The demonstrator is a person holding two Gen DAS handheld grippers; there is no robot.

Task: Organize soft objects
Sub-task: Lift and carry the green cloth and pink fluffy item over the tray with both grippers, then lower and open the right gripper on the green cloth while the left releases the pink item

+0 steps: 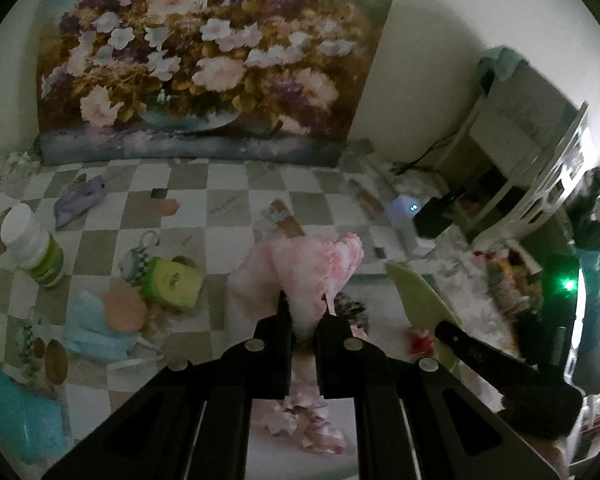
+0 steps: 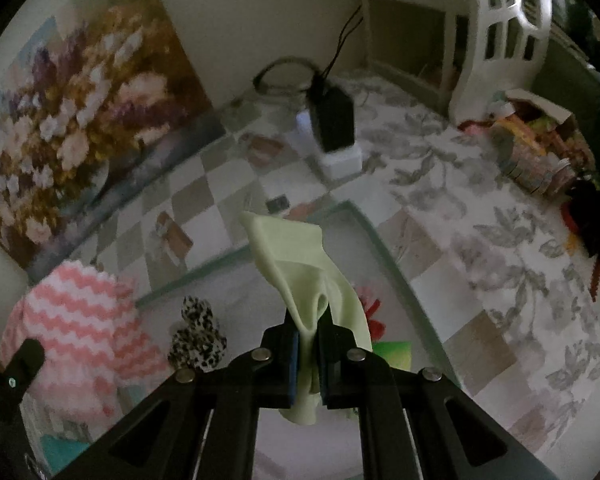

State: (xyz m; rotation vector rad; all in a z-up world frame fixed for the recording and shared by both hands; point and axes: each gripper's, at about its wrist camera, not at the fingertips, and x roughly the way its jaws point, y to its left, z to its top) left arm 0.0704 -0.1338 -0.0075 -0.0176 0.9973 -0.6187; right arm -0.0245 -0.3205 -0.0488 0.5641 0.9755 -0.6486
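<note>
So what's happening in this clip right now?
A person is sorting soft items with two handheld tools. The left tool is shut on a pink-and-white fuzzy cloth, lifted above the checkered table. The right tool is shut on a pale green cloth, held over a white tray with a leopard-print item inside.

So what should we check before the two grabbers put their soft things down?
1. Left gripper pinching the fluffy pink-and-white zigzag cloth: ok, jaws shut on it.
2. Right gripper pinching the pale green smooth cloth: ok, jaws shut on it.
3. Both cloths lifted off the surface: cannot tell.
4. The white tray with the green rim lies below the green cloth: ok.
5. Room left in the tray: cannot tell; a black-and-white spotted fuzzy item and a red-and-green item already lie there.
6. The two grippers apart from each other: ok.
</note>
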